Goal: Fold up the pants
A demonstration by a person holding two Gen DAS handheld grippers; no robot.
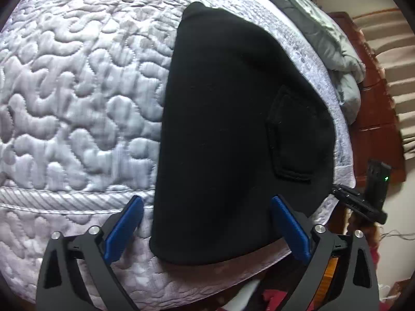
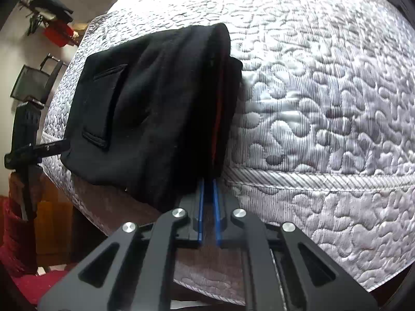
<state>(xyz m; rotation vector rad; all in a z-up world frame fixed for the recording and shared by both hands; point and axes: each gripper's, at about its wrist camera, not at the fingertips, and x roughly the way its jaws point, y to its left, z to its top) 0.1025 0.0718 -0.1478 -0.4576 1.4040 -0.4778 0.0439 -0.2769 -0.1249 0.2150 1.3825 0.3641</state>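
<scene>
The black pants [image 1: 233, 129] lie folded into a compact bundle on the quilted white bedspread [image 1: 77, 90], back pocket [image 1: 293, 134] facing up. My left gripper [image 1: 207, 223] is open, its blue fingers [image 1: 124, 230] either side of the bundle's near edge, holding nothing. In the right wrist view the pants [image 2: 155, 108] show stacked layers with a red lining at the right edge. My right gripper [image 2: 208, 184] is shut on that folded edge of the pants, its blue pads [image 2: 216, 207] nearly together.
The bedspread [image 2: 324, 103] stretches wide beside the bundle. A grey duvet [image 1: 324, 33] is heaped at the far side by a wooden headboard [image 1: 373, 119]. The bed's edge [image 2: 285, 178] is close below. A black stand [image 2: 23, 134] and red items [image 2: 57, 35] are off the bed.
</scene>
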